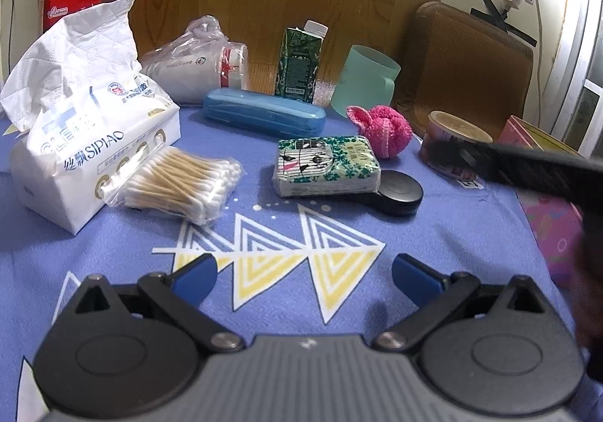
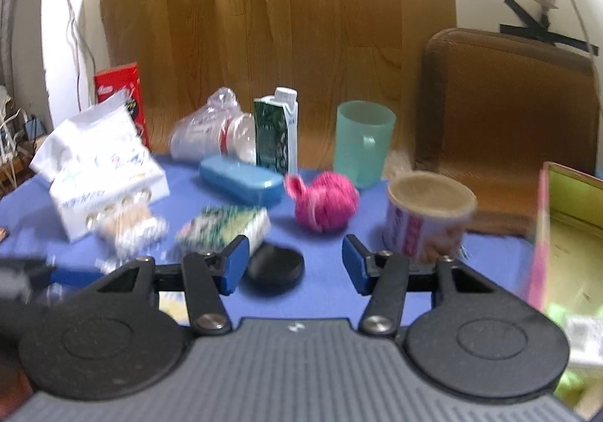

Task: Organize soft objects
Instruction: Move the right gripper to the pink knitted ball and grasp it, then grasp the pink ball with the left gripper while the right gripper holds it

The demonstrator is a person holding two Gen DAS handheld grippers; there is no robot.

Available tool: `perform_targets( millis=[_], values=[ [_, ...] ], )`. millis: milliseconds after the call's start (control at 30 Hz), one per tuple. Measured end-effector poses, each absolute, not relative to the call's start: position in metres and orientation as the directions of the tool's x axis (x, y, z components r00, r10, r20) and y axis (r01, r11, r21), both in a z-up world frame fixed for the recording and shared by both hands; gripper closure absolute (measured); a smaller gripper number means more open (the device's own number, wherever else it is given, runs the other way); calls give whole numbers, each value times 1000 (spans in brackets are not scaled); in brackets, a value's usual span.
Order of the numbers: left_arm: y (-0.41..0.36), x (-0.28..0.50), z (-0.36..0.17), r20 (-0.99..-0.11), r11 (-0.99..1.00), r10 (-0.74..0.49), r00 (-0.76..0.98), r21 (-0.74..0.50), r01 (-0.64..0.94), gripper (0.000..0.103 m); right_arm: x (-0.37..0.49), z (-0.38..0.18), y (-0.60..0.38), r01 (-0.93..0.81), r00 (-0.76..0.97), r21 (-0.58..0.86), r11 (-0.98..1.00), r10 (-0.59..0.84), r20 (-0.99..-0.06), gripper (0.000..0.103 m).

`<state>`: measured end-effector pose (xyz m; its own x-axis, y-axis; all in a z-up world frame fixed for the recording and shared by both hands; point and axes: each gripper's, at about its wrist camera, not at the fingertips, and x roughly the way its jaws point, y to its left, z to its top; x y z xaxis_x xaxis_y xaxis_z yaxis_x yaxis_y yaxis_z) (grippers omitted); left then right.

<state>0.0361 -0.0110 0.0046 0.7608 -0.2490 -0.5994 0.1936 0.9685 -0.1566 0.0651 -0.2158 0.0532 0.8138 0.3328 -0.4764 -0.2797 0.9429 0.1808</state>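
A: Left gripper (image 1: 303, 277): blue-padded fingers (image 1: 196, 277) spread wide, nothing between, hovering above the blue patterned tablecloth (image 1: 433, 233) over its white and yellow triangles.

B: Right gripper (image 2: 296, 263): blue pads (image 2: 235, 263) apart at a middling gap, empty. Round black flat disc (image 2: 275, 265) low between them on the cloth, not gripped. Right view blurred.

A: Further out, small green-printed pocket tissue pack (image 1: 326, 165) near centre, one end lying over that disc. Clear bag of wooden-stemmed cotton swabs (image 1: 181, 186) to its left, leaning against the large white soft tissue pack (image 1: 94, 154), sheet sticking up from the top.

B: Fuzzy pink knitted ball (image 2: 324, 205) just behind the pocket pack, in front of the pale green plastic mug (image 2: 363, 143). Blue hard oblong case (image 2: 241, 179) left of the ball.

A: Back row: bagged stack of paper cups (image 1: 199, 64) on its side, dark green drink carton (image 1: 299, 62) upright.

B: Short paper-lidded can (image 2: 429, 218) right of the ball. Pink open box (image 2: 565, 233) at the far right edge; contents unclear.
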Motion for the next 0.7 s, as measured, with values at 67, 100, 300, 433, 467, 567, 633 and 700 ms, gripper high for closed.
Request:
perform_targets(
  millis=[67,100,300,433,467,567,633,700],
  values=[
    [-11,35,5,-597,968,-250,762,-160,192,0,87,54,-211,-265,811,204,942,333,-481,46],
    [-11,35,5,-597,968,-251,762,-163,191,0,98,54,-208,-256,811,206,944,326,-486,46],
    [-10,34,5,-591,966,-257,764,-176,189,0,159,41,-188,-210,807,75,975,216,-550,46],
    [-9,33,6,-589,965,-261,765,-185,187,1,184,24,-184,-198,771,56,979,191,-608,46],
    [-9,33,6,-588,964,-262,765,-188,186,1,183,24,-184,-200,776,51,979,189,-601,49],
    [-8,33,6,-587,963,-265,765,-195,184,0,170,32,-181,-229,784,55,972,217,-581,54],
    [-8,33,6,-585,963,-267,766,-201,182,0,147,42,-182,-245,814,54,968,235,-531,54],
    [-6,33,7,-582,961,-271,767,-211,180,0,120,51,-186,-254,847,35,967,239,-475,54]
  ],
)
